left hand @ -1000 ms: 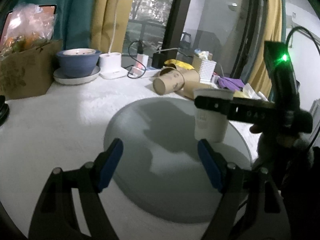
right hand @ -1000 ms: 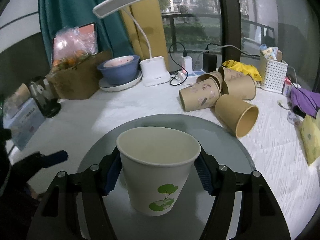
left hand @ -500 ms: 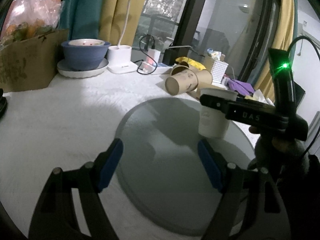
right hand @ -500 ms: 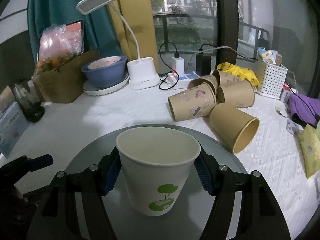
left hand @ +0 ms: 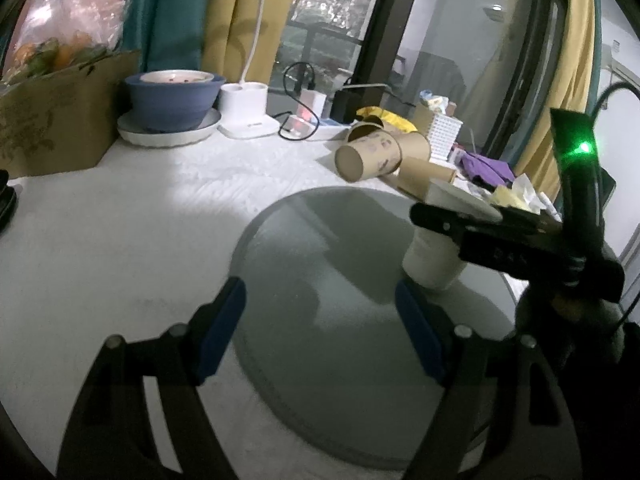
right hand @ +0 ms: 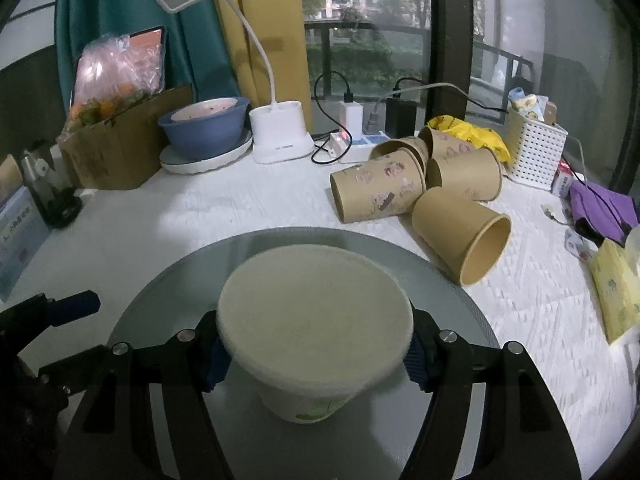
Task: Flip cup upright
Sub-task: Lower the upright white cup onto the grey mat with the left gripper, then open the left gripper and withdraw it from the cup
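Right gripper (right hand: 314, 356) is pinching the white paper cup with green leaf print (right hand: 314, 316) upright on the round grey glass disc (left hand: 340, 248). Left gripper (left hand: 320, 320) is hanging spread, holding nothing. Risk: thin wall crushing or tipping on release.

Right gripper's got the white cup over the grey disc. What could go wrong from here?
1. The white paper cup with the green print looks tilted in the right gripper; released now, it may tip on the round grey glass disc.
2. Thin paper: a hard squeeze could crush it.
3. The brown paper cups lying on their sides sit near the disc edge; a wide swing might hit them.
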Available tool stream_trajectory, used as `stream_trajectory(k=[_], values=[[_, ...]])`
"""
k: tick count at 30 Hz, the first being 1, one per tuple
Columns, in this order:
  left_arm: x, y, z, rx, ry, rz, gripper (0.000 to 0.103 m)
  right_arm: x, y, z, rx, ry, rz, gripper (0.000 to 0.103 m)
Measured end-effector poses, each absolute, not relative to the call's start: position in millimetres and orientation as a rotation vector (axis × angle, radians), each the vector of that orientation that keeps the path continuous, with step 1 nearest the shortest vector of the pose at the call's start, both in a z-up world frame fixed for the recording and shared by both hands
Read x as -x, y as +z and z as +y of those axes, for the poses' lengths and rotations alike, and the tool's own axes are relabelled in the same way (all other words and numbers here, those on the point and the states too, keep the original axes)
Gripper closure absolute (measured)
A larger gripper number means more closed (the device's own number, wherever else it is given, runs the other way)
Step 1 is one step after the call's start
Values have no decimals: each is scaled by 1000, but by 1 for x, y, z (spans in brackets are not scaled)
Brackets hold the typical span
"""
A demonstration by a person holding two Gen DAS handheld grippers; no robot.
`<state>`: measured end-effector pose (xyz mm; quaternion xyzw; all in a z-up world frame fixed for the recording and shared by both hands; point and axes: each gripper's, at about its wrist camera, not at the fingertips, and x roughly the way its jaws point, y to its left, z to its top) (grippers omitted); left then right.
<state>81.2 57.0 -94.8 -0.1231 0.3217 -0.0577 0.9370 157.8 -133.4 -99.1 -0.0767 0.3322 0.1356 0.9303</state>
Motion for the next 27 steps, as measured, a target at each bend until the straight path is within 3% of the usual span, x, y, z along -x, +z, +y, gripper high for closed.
stream_trajectory(k=[3, 27], values=[[-80, -95, 55, 251, -113, 660, 25, -152, -99, -135, 154, 278, 679, 25], [-42, -81, 28, 202, -89, 630, 25, -84, -76, -157, 122, 263, 622, 24]])
